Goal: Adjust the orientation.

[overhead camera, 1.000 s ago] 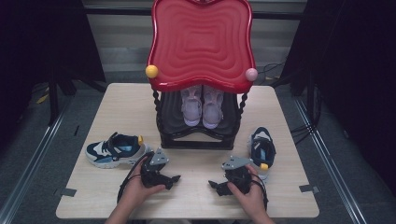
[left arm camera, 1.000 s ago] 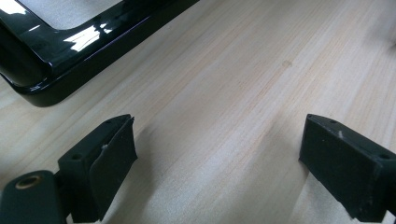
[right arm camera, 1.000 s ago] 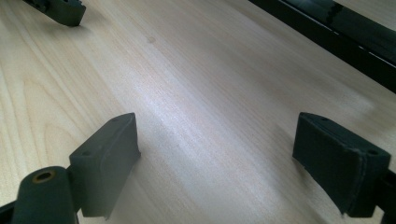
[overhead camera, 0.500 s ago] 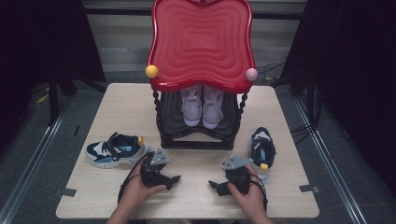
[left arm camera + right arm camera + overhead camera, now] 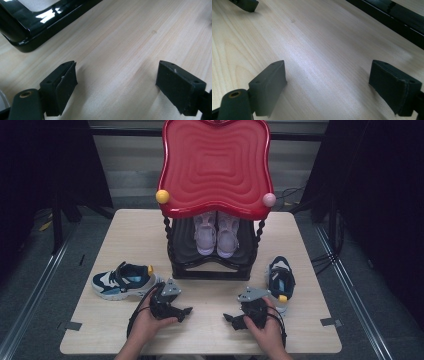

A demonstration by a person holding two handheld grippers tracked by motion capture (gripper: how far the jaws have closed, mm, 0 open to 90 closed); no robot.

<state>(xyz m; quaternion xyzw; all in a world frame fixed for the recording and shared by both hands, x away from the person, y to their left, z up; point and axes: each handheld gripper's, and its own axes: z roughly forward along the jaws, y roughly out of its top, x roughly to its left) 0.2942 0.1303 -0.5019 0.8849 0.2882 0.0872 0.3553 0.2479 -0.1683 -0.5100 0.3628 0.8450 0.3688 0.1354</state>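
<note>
High view looks down from above onto the table (image 5: 125, 230); both gripper views skim its wood closely, sharing it.

We see a navy, white and light-blue sneaker (image 5: 123, 280) with a yellow heel tab lying upright on its sole at the left of the table, toe pointing left, heel just beside the black foot of the rack and close above the left hand. Its mate, the second navy sneaker (image 5: 281, 279), sits upright at the right of the table, toe pointing away from us and yellow heel tab toward us, just beside the right hand. Both stand on the pale wood, well apart from each other, with nothing gripping them
</note>
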